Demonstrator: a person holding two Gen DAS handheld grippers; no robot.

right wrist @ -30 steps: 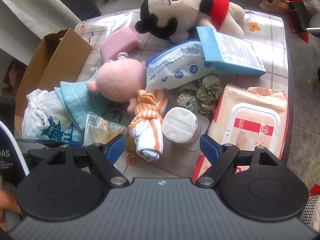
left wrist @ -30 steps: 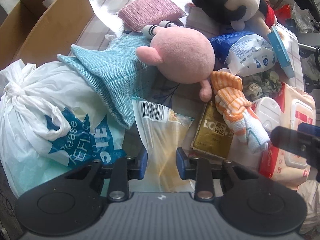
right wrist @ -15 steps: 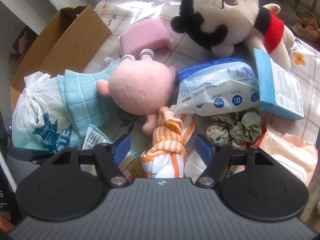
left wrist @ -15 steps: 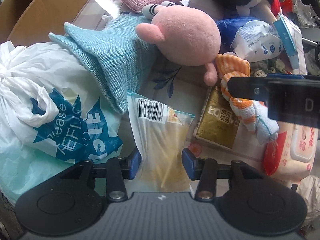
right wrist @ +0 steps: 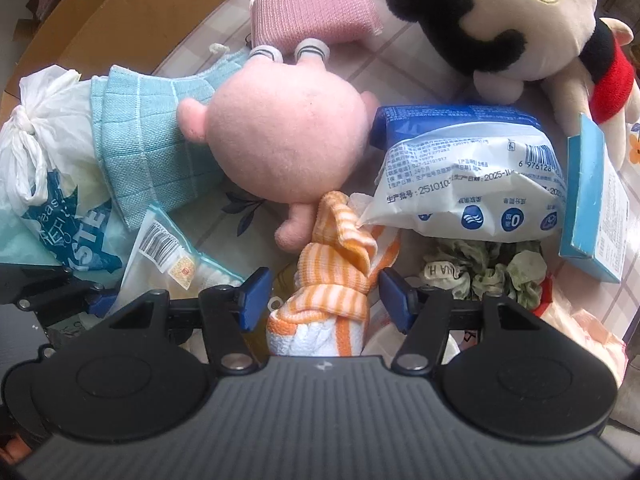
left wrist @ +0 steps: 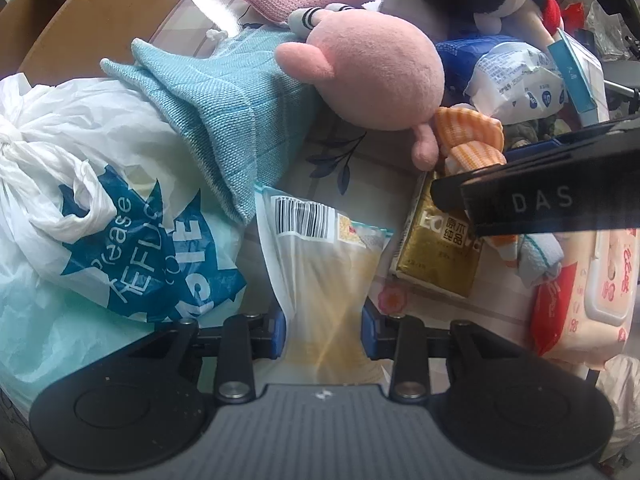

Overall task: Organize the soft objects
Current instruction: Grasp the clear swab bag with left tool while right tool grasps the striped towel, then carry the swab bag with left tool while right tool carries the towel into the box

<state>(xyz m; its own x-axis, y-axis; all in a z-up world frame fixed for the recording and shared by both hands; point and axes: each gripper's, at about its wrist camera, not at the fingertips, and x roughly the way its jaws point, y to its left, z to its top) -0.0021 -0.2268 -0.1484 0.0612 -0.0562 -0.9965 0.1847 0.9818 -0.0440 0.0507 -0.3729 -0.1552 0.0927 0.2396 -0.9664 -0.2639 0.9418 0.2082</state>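
Right gripper (right wrist: 326, 294) has dropped in closer since a second ago, its spread blue fingers now either side of the orange-striped cloth (right wrist: 334, 280) without quite squeezing it. That cloth lies just below the pink plush (right wrist: 286, 142). Left gripper (left wrist: 323, 334) is also spread, straddling the clear barcode bag (left wrist: 324, 264) beside the white plastic bag (left wrist: 80, 184).

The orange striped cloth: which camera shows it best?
The right wrist view: the orange striped cloth lies nearly whole between the open jaws of the right gripper. In the left wrist view the cloth shows only in part, crossed by the right gripper's dark body.
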